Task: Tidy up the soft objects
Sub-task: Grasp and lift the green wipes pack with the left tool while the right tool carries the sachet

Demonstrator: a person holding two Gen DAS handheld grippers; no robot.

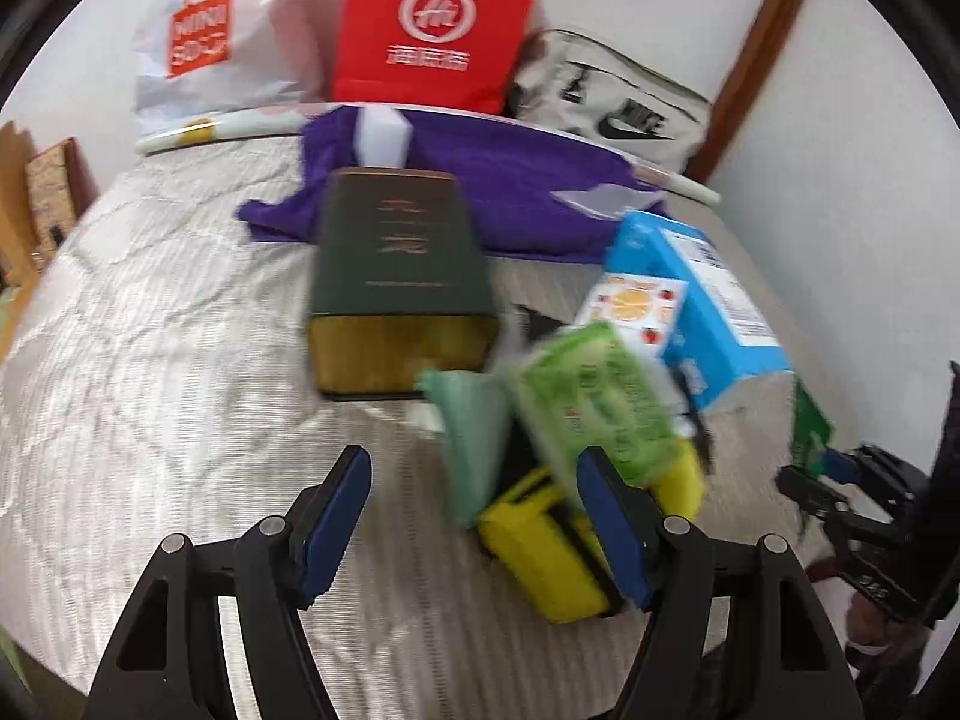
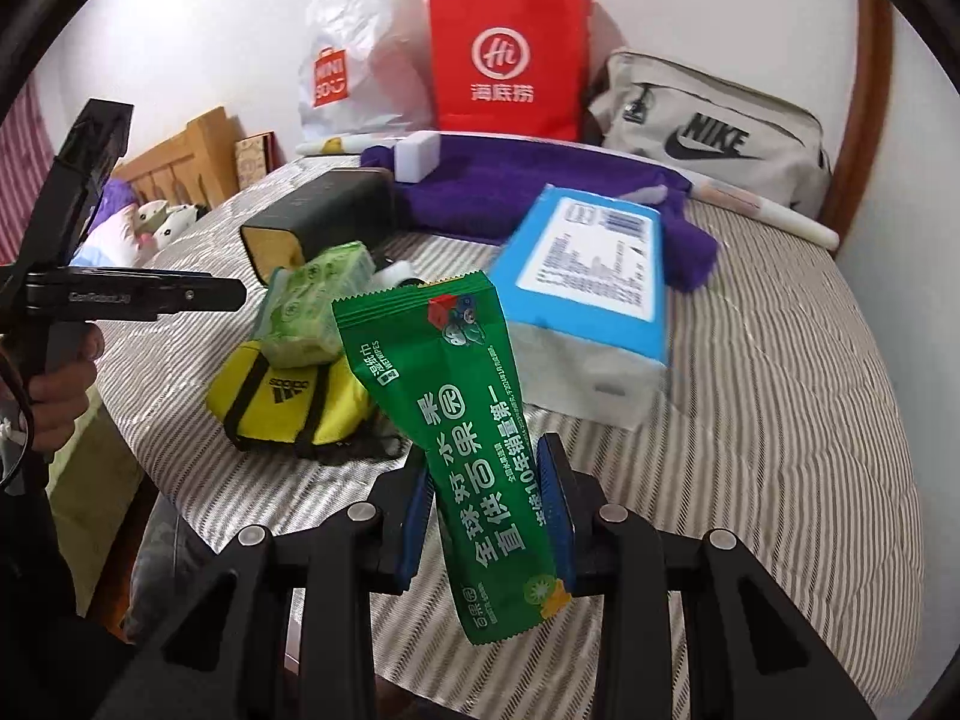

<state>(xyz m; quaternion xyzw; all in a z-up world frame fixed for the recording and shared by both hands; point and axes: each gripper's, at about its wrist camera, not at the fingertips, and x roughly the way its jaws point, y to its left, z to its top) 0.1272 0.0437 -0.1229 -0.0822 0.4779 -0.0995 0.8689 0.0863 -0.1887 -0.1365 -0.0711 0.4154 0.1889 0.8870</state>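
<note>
My right gripper [image 2: 486, 480] is shut on a dark green wet-wipes packet [image 2: 462, 420] and holds it upright above the bed; the packet's edge shows at the right of the left wrist view [image 1: 810, 426]. My left gripper [image 1: 474, 480] is open and empty over the striped bedcover [image 1: 150, 360]. Its right finger [image 1: 612, 528] is beside a yellow Adidas pouch [image 1: 540, 546]. A light green tissue pack [image 1: 594, 396] lies on the pouch. A blue tissue pack [image 2: 588, 276] lies behind. A purple towel [image 2: 510, 180] lies further back.
A dark green box [image 1: 396, 276] lies on the bed, with a white block [image 1: 384, 138] behind it. A white Miniso bag [image 2: 360, 54], a red paper bag [image 2: 504, 54] and a grey Nike bag [image 2: 708, 120] stand against the wall. The bed's edge drops off at the left [image 2: 150, 480].
</note>
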